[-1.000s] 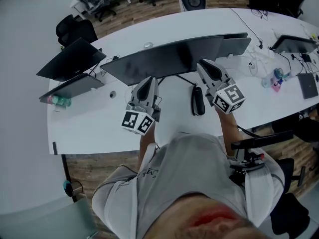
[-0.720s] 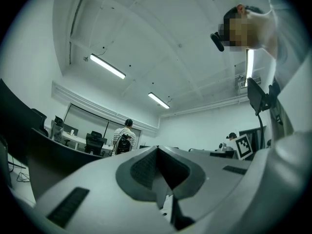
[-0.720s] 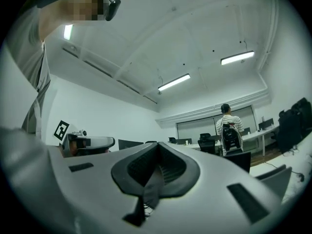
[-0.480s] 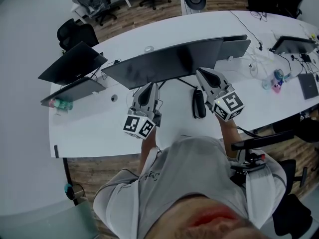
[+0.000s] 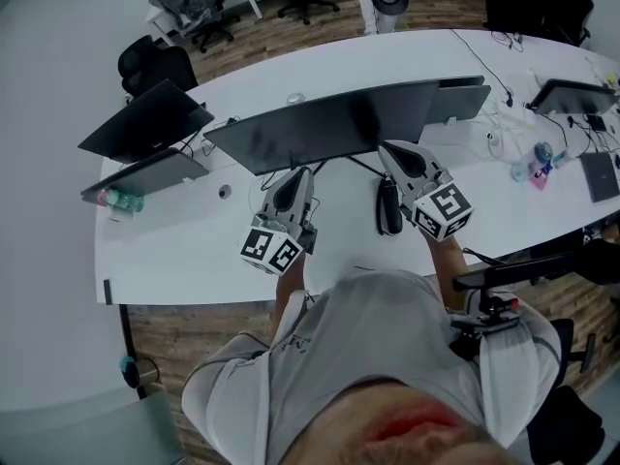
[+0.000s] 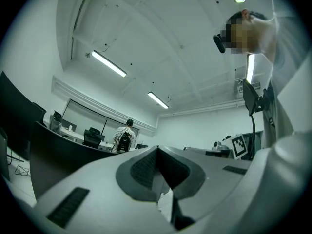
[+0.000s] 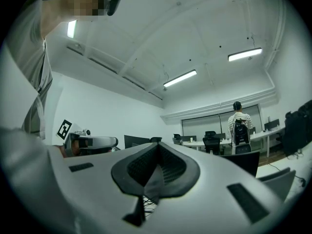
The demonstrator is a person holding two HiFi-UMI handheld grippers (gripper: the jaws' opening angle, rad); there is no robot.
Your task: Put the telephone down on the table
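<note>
**Item:** telephone handset (image 5: 388, 207), dark, lying flat on the white counter (image 5: 174, 250). It sits at centre frame, just below the monitor (image 5: 329, 124).
**Axis:** long axis runs up-down in frame.
**Posn:** just left of R claw (image 5: 387, 149), well right of L claw (image 5: 302, 172). R hand is nearer.
**R claw:** jaws together, nothing btwn.
**L claw:** jaws together, empty (idle).
**Est.:** handset looks already set down.

Office: long white table (image 5: 194, 255), monitors (image 5: 329, 124), swivel chairs (image 5: 155, 63)

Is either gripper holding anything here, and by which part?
Nothing is held: left gripper and right gripper are both shut and empty; the telephone lies on the table.
</note>
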